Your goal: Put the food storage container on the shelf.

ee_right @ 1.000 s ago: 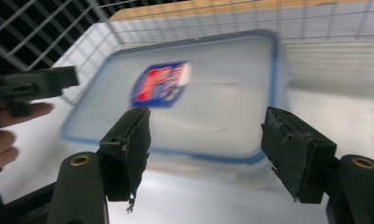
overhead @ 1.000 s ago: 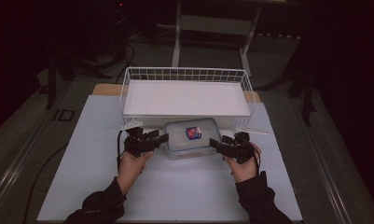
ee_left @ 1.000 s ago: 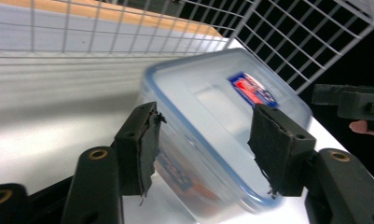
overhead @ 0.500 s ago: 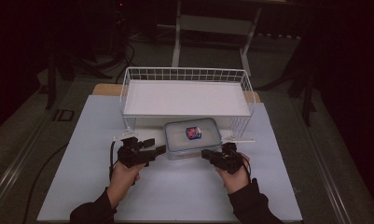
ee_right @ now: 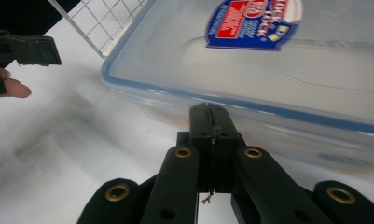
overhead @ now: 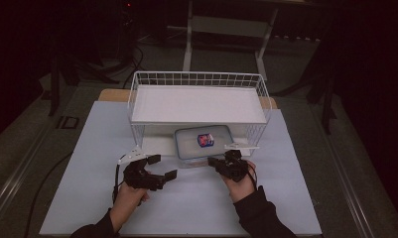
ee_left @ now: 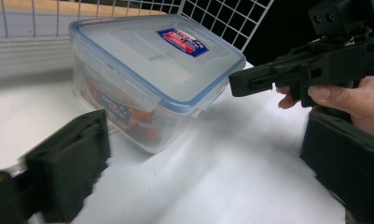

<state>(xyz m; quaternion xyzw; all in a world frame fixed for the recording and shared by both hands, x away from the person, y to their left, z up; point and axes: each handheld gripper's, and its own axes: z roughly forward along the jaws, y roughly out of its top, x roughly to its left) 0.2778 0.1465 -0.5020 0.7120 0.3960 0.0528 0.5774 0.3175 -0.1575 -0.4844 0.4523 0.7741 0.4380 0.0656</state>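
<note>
Hovering apart from the box [ee_left: 152, 79], my left claw [overhead: 162, 167] has just spread empty; my right claw [ee_right: 211, 122], clenched, points at its rim.

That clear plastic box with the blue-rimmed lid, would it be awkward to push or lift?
The plastic box looks rigid, so it probably would not flex. Its flat base on the smooth white table suggests it would slide rather than tip. The glossy lid may be slippery for jaws. Packets inside, orange through the wall, likely add some weight.
</note>
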